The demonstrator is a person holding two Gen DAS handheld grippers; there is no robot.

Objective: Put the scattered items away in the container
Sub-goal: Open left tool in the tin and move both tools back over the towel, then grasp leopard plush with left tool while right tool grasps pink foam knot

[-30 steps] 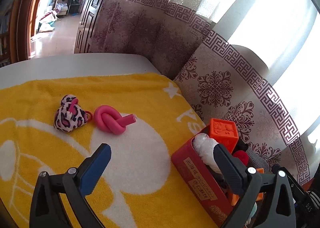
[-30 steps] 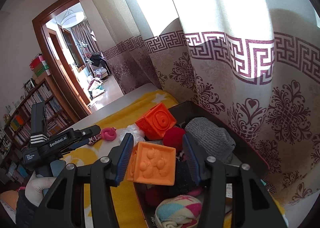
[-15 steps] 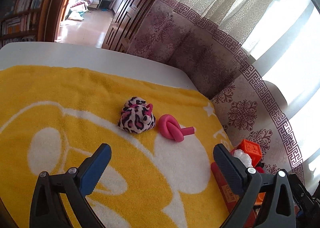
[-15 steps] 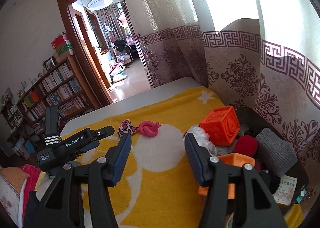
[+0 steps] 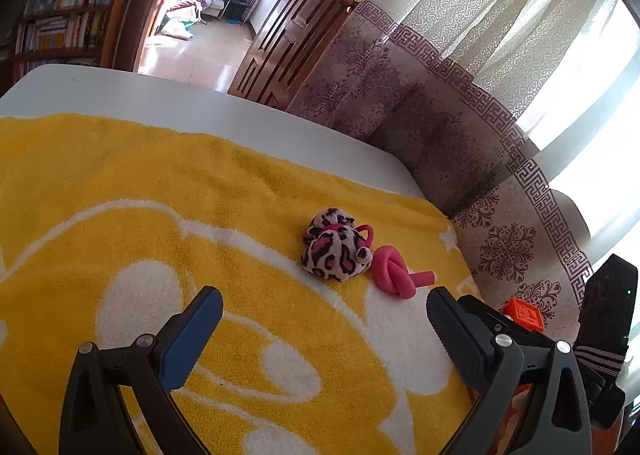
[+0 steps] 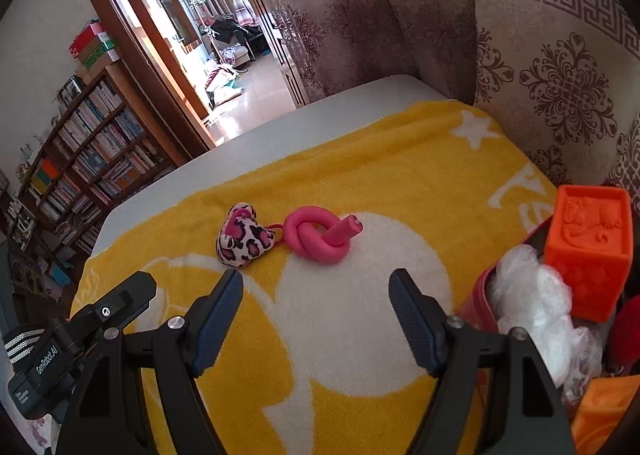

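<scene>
Since the orange block had left the right gripper (image 6: 316, 295) for the red box (image 6: 480, 295), both grippers' fingers gaped empty, leaving the pink knot (image 6: 320, 235) and leopard heart (image 6: 244, 237) left of the box.

"GenRobot.AI" printed in white along the side of the black left gripper body (image 6: 48, 357), lower left of the right wrist view; smaller white lettering beneath it, too small to read. Large white letters woven into the yellow towel (image 6: 516, 187) at right of the same view, seen upside down, unclear. Book spines on the bookshelf (image 6: 92, 159) at left illegible. No readable text in the left wrist view.
</scene>
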